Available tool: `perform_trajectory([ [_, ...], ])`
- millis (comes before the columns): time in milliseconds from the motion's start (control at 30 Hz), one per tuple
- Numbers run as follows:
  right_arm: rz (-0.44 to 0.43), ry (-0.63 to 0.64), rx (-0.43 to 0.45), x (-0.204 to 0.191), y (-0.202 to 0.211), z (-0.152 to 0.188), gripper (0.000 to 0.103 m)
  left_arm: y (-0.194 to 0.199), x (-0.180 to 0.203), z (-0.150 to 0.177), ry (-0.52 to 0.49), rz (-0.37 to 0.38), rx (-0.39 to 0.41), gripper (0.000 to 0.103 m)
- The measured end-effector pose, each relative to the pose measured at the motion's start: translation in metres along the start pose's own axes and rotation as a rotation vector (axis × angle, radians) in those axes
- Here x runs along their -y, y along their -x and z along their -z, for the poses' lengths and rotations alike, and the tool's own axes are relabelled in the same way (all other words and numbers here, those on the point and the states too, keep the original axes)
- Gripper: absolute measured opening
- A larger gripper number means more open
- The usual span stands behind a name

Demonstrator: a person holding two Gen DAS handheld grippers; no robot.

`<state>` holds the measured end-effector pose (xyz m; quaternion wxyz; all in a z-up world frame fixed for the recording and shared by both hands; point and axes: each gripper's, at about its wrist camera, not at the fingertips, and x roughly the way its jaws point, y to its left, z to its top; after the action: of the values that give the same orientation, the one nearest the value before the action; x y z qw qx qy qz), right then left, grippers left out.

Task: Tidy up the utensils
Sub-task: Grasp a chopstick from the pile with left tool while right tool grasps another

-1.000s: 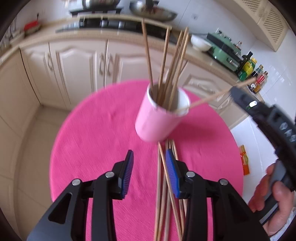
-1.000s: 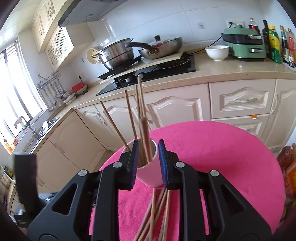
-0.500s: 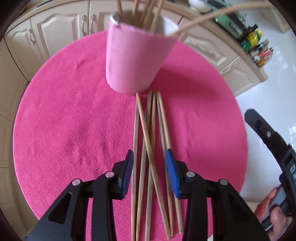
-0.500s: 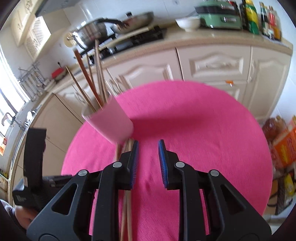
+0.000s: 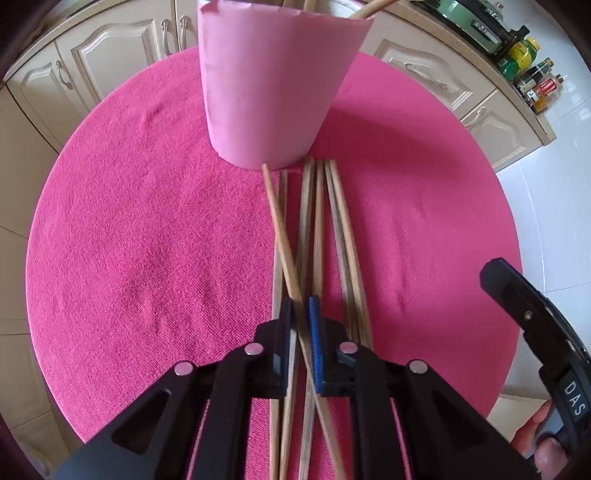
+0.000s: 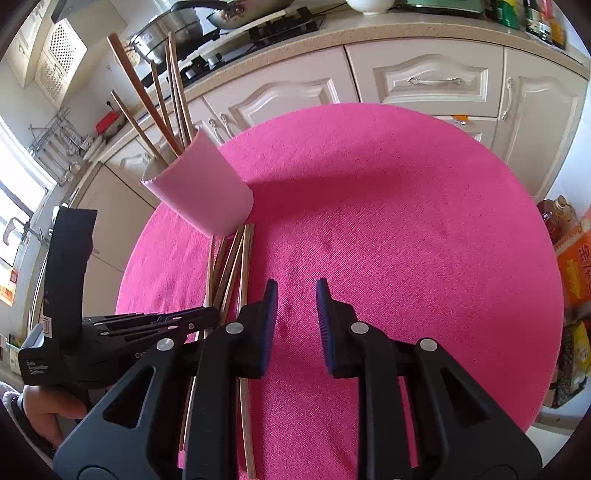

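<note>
A pink cup (image 5: 275,85) stands on the round pink table (image 5: 129,240) and holds several wooden chopsticks (image 6: 162,99). More chopsticks (image 5: 317,229) lie flat in a bundle in front of the cup. My left gripper (image 5: 300,314) is low over the bundle and shut on two crossing chopsticks (image 5: 291,280). In the right wrist view the left gripper (image 6: 214,314) reaches the bundle (image 6: 232,266) from the left. My right gripper (image 6: 293,295) is open and empty over bare cloth to the right of the bundle.
Cream kitchen cabinets (image 6: 424,81) and a counter with a stove and pans (image 6: 236,22) run behind the table. Bottles (image 5: 532,77) stand on the counter at the right. Packages (image 6: 576,266) sit on the floor right of the table.
My left gripper has dropped onto the lying bundle and closed on two chopsticks. My right gripper has pulled back from the cup and opened wider over the bare cloth.
</note>
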<state>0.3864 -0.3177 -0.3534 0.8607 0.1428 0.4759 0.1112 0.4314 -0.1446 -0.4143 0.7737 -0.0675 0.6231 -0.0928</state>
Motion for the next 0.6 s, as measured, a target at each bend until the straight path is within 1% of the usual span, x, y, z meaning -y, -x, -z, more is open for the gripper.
perform_trajectory([
  [67,-0.006,0.004,-0.018,-0.002,-0.004,0.000,0.022,0.000,-0.002,-0.001,0.008,0.010,-0.002,0.008],
  [167,-0.013,0.017,-0.043,-0.006,-0.010,-0.001,0.022,0.006,-0.012,0.000,0.037,0.073,0.013,0.007],
  [267,-0.021,0.035,-0.081,-0.012,-0.019,-0.002,0.022,0.016,-0.020,0.002,0.048,0.107,0.038,0.007],
  [433,-0.023,0.063,-0.145,-0.025,-0.035,0.000,0.022,0.032,-0.033,0.004,0.061,0.118,0.069,0.006],
  [600,-0.035,0.092,-0.211,-0.040,-0.052,-0.001,0.022,0.039,-0.040,0.006,0.055,0.101,0.087,0.006],
])
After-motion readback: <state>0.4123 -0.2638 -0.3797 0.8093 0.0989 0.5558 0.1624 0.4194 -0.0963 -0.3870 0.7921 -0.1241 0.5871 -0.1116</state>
